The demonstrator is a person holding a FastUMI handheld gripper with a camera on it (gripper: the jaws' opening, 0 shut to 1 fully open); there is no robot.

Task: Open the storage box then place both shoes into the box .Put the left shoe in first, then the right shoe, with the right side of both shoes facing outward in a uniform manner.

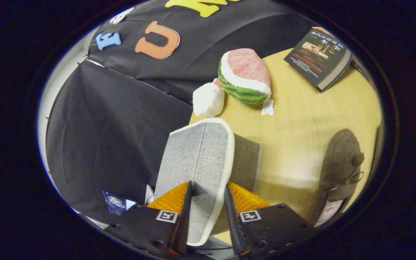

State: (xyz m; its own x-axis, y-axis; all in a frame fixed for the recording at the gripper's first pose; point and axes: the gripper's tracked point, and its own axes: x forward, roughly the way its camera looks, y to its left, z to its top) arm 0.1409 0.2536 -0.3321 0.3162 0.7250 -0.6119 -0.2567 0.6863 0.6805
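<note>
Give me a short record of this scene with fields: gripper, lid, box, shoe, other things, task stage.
gripper: gripper, both fingers pressing on the lid
lid: grey fabric lid with pale trim, raised on edge between the fingers
box: grey box just behind the lid, on the table
shoe: one brown shoe on the table, apart from the box
other things: watermelon toy, white lump beside it, book beyond
task stage: box being opened; shoe not yet in

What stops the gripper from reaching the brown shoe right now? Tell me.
Probably no reach yet: the gripper has its fingers shut on the grey lid. The brown shoe lies off to the side on bare table.
</note>
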